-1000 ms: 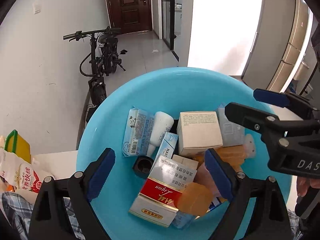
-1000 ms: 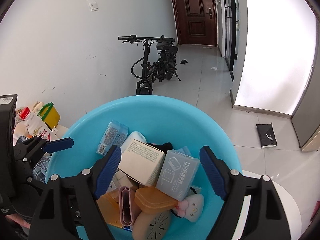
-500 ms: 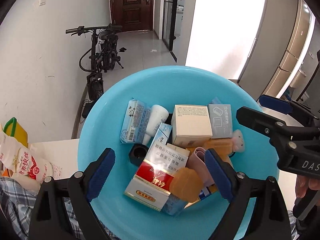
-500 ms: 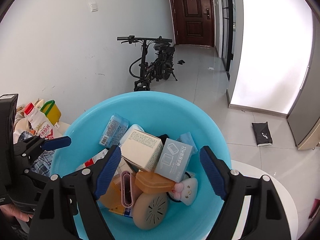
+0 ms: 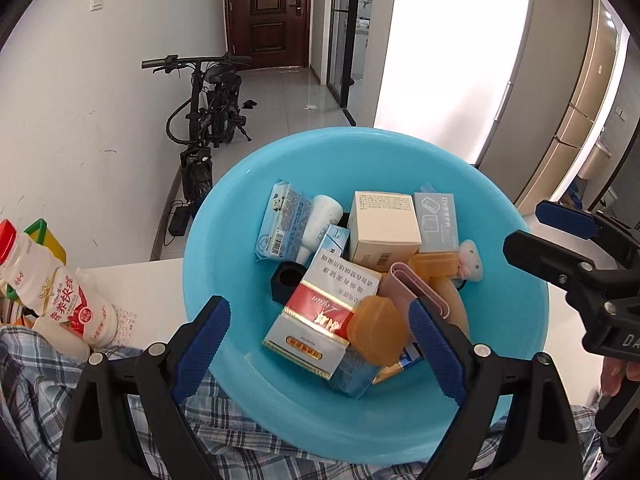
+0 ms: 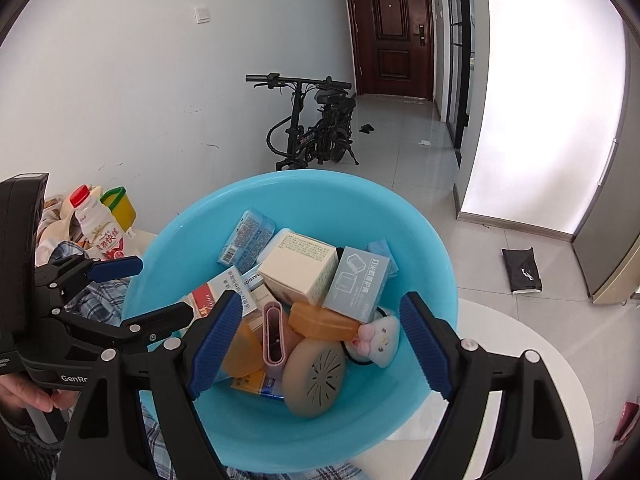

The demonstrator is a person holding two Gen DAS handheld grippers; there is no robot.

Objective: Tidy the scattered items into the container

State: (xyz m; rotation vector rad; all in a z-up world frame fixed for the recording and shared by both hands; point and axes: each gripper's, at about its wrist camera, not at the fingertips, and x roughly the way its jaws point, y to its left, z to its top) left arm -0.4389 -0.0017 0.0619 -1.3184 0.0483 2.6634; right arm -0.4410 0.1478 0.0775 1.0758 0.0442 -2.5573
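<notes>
Hovering over the basin (image 5: 224, 264), both hand-held grippers (image 5: 320, 344) (image 6: 320, 336) gape, seemingly empty.

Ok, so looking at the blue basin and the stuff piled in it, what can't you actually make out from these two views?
- Bottom of the blue basin: covered by the pile in both views.
- Blue-and-yellow box: mostly buried under the orange case, right wrist view; print unreadable.
- Basin's near rim: blocked by the open left gripper and open right gripper.
- Drink bottle: base hidden behind the plaid cloth, left wrist view.
</notes>
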